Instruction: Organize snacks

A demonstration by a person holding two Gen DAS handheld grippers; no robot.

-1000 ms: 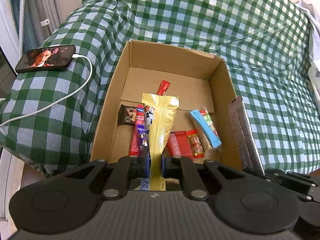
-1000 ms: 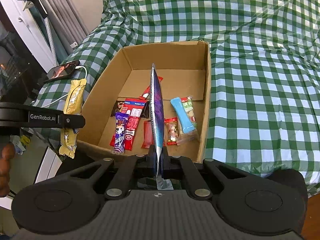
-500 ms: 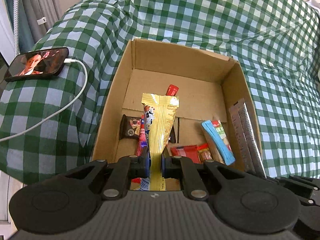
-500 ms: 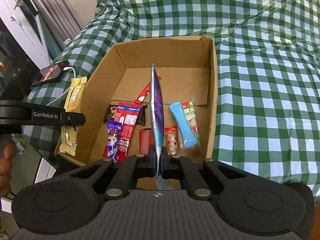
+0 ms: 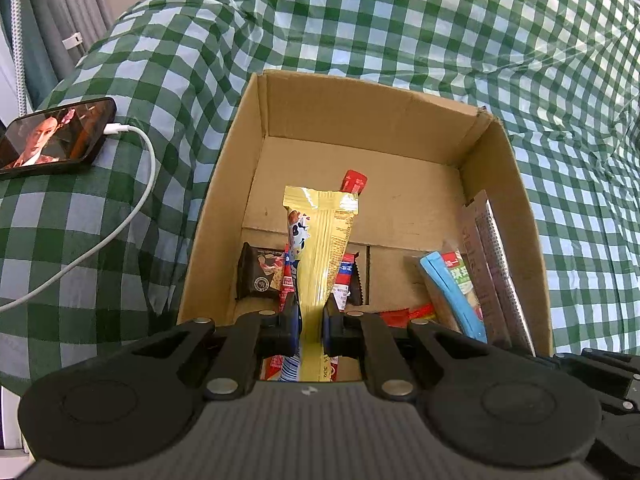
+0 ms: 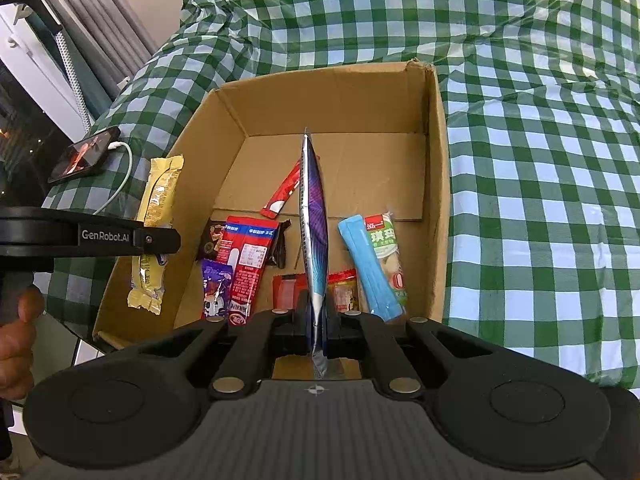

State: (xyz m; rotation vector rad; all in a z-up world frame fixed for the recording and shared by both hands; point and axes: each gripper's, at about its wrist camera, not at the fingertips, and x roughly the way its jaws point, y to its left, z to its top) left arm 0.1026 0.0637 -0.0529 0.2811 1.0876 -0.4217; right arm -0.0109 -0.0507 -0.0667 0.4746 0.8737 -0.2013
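An open cardboard box [image 5: 496, 184] [image 6: 436, 184] lies on the green checked cloth. My left gripper [image 5: 311, 316] is shut on a long yellow snack bar [image 5: 320, 256], held over the box's near edge. From the right wrist view the same yellow bar [image 6: 158, 204] hangs at the box's left wall. My right gripper [image 6: 316, 320] is shut on a flat purple-and-blue snack packet [image 6: 314, 232], seen edge-on above the box. On the box floor lie a blue packet [image 6: 368, 268], a red packet [image 6: 248, 256], a dark brown packet [image 5: 258, 276] and several other snacks.
A phone [image 5: 52, 140] with its screen lit lies on the cloth left of the box, with a white cable [image 5: 136, 208] plugged in. Curtains [image 5: 60, 12] hang beyond the bed's left edge. A person's hand [image 6: 16, 344] shows at the lower left of the right wrist view.
Both grippers have come closer to the box and lower, each still gripping its snack. The box now fills more of both views.
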